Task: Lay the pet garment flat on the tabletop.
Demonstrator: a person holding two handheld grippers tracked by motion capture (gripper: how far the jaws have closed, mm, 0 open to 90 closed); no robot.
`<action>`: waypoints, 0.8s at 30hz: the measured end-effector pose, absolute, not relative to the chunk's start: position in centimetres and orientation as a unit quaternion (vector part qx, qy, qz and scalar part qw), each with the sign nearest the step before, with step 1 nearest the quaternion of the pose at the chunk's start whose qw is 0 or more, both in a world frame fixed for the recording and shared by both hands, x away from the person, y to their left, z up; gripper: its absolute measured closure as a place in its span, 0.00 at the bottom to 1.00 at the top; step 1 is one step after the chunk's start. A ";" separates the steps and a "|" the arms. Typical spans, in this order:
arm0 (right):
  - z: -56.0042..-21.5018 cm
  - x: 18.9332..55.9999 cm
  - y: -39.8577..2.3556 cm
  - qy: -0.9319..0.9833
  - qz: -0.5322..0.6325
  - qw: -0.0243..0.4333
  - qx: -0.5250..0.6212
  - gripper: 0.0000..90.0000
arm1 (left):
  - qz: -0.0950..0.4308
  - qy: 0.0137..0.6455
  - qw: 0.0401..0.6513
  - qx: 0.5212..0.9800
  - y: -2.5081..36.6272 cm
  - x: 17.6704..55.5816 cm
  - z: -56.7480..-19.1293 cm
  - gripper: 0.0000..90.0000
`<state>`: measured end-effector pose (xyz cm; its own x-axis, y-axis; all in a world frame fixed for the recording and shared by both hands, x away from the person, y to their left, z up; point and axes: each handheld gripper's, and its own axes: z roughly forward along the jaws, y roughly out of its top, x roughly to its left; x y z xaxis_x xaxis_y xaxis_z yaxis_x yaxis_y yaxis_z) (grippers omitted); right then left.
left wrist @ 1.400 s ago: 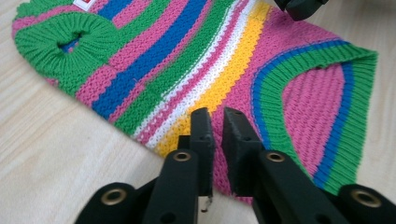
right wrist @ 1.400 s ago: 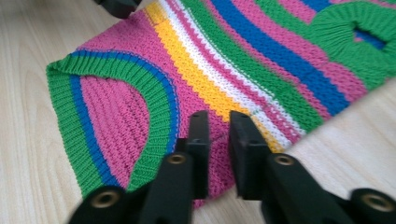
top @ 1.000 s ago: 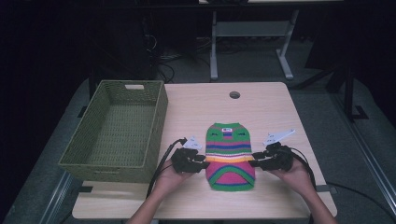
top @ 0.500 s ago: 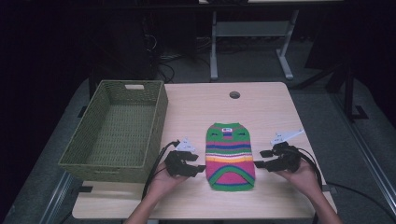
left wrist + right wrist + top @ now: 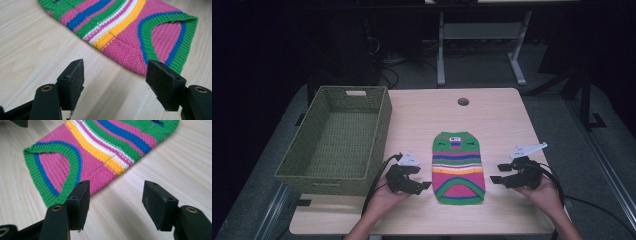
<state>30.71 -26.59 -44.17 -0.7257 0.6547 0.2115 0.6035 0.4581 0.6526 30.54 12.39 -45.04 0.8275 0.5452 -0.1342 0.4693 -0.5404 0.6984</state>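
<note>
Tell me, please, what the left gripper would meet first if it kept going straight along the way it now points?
Most likely the striped knit sweater: the open left gripper aims at its pink lower edge, with bare table between them.

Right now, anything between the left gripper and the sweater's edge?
Nothing. In the left gripper view, only bare wooden table lies between the open left gripper and the striped sweater.

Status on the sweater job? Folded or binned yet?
Done: the striped sweater lies flat on the table, apparently smoothed. In hand: nothing; the left tool and right tool sit open on either side, off the fabric. Left: no fold visible, and the green basket is empty.
</note>
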 end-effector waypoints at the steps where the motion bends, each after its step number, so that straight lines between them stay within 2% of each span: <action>1: -44.2 30.6 -26.8 0.852 0.372 0.039 0.367 0.42 | 0.048 0.292 0.382 0.876 12.5 30.5 -45.1 0.33; 24: -45.0 28.2 -29.5 0.837 0.384 0.042 0.387 0.37 | 0.050 0.294 0.384 0.874 13.5 29.3 -45.4 0.29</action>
